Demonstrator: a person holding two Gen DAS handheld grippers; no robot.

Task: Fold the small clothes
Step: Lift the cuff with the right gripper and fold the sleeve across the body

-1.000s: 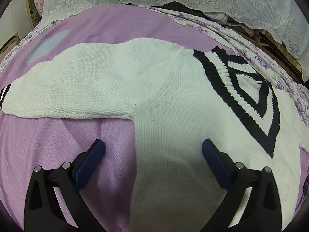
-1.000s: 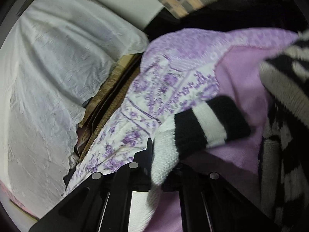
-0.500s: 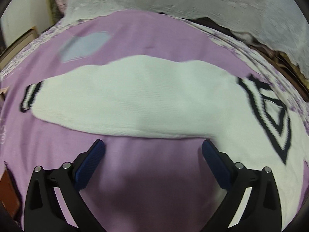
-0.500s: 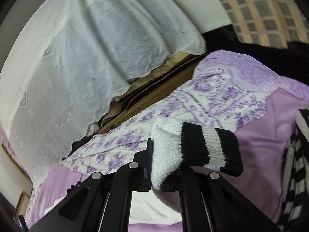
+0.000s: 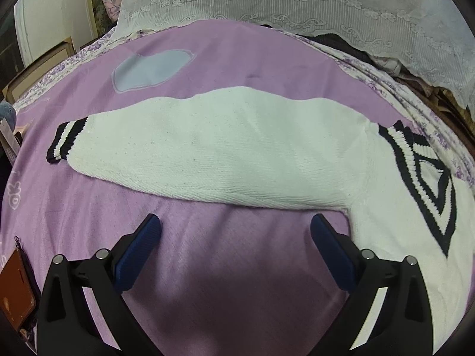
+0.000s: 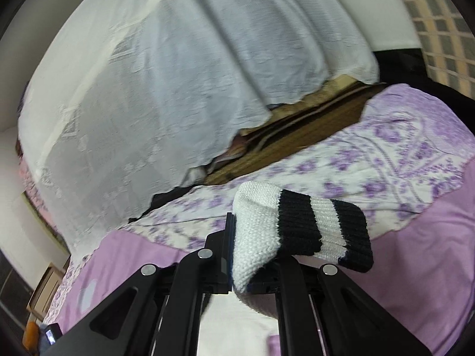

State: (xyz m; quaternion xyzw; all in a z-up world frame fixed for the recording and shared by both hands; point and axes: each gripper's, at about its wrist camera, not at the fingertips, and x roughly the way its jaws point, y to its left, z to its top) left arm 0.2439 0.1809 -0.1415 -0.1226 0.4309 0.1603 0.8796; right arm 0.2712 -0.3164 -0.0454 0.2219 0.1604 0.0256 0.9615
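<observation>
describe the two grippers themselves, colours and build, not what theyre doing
The left gripper has a black frame of angular struts with triangular cut-outs and round silver pivot bolts. Each of its fingers carries a long ribbed dark blue pad. The right gripper has the same black struts, cut-outs and silver bolts, with only a sliver of blue pad showing. No cables, markings or sleeves are visible.

The left gripper is showing two black, angular finger arms with triangular cut-outs, each wearing a ribbed dark-blue pad and two round silver screw heads. The right gripper is showing the same matte black frames, silver screws and a sliver of blue padding.
</observation>
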